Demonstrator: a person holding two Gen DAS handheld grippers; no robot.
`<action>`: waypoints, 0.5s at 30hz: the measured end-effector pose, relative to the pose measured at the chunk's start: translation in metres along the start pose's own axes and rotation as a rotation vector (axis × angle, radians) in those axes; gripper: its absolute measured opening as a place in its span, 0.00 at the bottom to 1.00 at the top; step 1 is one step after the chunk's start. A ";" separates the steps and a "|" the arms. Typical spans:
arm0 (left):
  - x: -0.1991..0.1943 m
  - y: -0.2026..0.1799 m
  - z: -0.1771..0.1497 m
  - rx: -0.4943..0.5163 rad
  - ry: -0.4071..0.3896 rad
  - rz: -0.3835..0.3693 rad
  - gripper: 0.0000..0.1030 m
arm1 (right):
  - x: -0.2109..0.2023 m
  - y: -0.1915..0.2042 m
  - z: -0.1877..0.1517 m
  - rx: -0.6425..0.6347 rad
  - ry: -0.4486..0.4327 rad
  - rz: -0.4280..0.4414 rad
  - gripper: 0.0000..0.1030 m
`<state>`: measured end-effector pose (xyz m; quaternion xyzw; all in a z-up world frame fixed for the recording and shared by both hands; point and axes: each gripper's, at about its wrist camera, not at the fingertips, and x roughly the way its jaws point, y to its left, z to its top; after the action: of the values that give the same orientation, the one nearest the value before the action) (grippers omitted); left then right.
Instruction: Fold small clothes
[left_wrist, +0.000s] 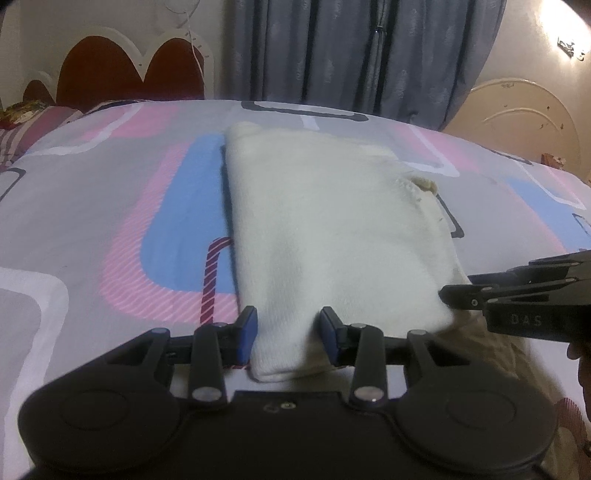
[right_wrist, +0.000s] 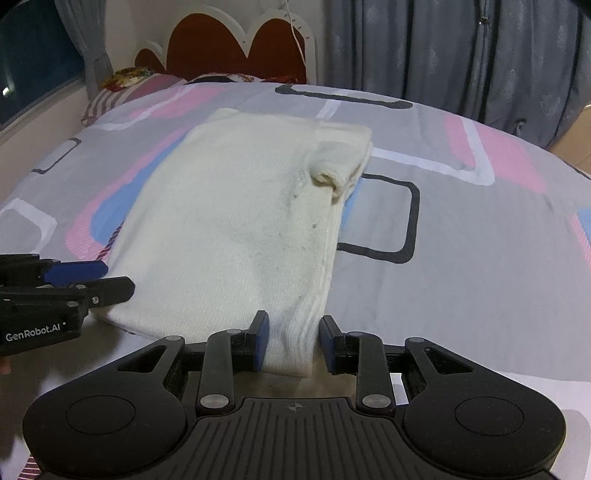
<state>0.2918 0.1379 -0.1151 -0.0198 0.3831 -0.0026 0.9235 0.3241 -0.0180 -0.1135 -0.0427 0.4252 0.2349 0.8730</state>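
Two grippers sit at the near hem of the cream garment (left_wrist: 332, 229), low centre in both wrist views. It lies flat on the bedsheet (left_wrist: 110, 221), sleeves apparently tucked in already. My left gripper (left_wrist: 289, 334) straddles the near-left corner, blue pads partly open; whether they pinch I cannot tell. My right gripper (right_wrist: 291, 341) likewise brackets the near-right corner, and its grip is unclear too. I judge the final lengthwise fold is in hand: next, clamp both corners, lift together, carry toward the far edge. Headboard (left_wrist: 133, 70) upper left; grey curtains (left_wrist: 351, 48) upper centre.
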 end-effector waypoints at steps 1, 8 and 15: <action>0.000 -0.001 0.000 0.001 0.001 0.005 0.37 | 0.000 0.000 0.000 -0.003 0.000 -0.001 0.28; 0.003 -0.007 0.005 0.023 0.022 0.040 0.36 | 0.000 0.004 0.003 -0.031 0.015 -0.007 0.28; -0.050 -0.022 -0.009 0.010 -0.004 0.049 0.35 | -0.052 0.004 -0.008 -0.035 -0.049 -0.008 0.28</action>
<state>0.2502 0.1164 -0.0848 -0.0057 0.3817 0.0180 0.9241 0.2889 -0.0366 -0.0782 -0.0540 0.3993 0.2398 0.8833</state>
